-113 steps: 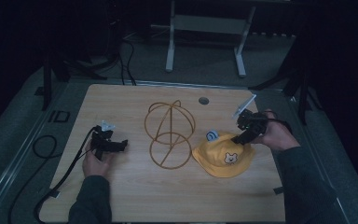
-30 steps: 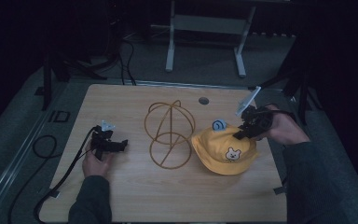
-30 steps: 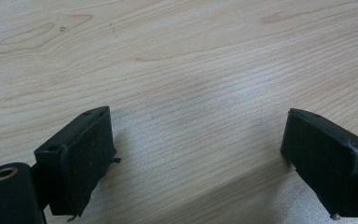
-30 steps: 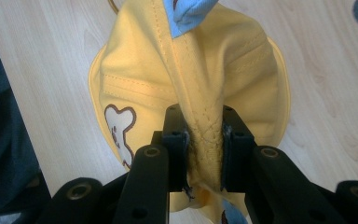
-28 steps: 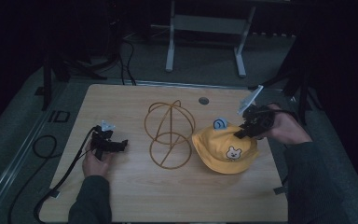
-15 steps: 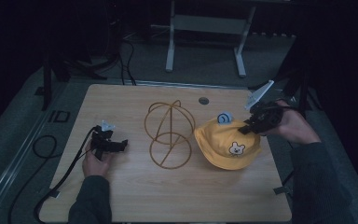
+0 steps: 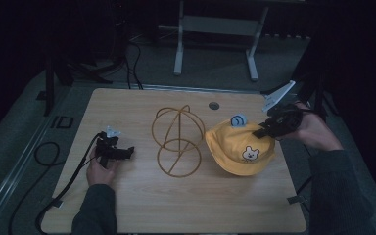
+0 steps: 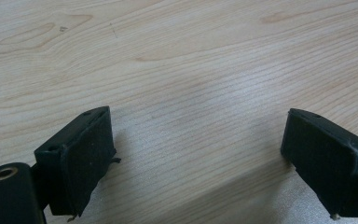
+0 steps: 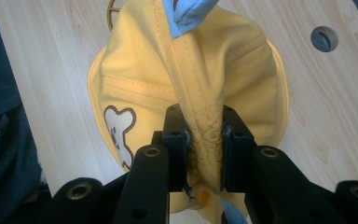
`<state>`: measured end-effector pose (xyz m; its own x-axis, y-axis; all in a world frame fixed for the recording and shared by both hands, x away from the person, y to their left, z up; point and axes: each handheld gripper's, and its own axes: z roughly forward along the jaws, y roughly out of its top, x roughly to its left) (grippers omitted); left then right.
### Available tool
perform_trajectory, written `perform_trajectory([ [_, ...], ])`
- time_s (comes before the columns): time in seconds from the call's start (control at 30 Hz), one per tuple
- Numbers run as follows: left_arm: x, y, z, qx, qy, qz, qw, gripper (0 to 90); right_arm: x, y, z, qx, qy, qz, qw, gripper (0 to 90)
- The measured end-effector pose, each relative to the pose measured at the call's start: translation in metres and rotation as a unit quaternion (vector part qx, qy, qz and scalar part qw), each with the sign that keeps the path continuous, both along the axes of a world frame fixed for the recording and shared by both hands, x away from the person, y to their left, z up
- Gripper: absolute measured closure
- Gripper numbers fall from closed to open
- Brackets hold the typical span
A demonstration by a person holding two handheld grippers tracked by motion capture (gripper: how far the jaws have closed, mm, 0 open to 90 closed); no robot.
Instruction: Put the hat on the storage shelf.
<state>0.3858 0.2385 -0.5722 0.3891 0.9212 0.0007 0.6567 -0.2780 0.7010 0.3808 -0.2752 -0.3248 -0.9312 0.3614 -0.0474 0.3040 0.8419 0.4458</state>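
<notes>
A yellow child's hat (image 7: 240, 147) with a bear patch and blue ears hangs partly lifted at the table's right. My right gripper (image 7: 265, 130) is shut on a pinched fold of the yellow hat (image 9: 204, 93); in the right gripper view (image 9: 204, 149) the cloth is squeezed between both jaws. A gold wire hat stand (image 7: 177, 139) sits on the table just left of the hat. At the left my left gripper (image 7: 122, 152) rests low over the wood, held by a hand. The left gripper view (image 8: 205, 158) has its jaws wide open over bare wood.
The wooden table (image 7: 142, 205) has a round cable hole (image 7: 214, 105) near its far edge. A black cable (image 7: 44, 156) trails off the left side. A white metal frame (image 7: 215, 44) stands on the floor beyond the table.
My right gripper has raised the hat off the table and drawn it up and to the right; the crown now stands fuller. The left gripper has stayed still.
</notes>
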Motion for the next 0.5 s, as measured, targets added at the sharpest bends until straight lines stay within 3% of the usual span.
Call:
perform_trajectory([
  [0.5,0.000,0.000,0.000,0.000,0.001,0.000,1.0000,9.2,-0.004,-0.011,0.017,0.010,-0.017,-0.008,0.9998,76.0],
])
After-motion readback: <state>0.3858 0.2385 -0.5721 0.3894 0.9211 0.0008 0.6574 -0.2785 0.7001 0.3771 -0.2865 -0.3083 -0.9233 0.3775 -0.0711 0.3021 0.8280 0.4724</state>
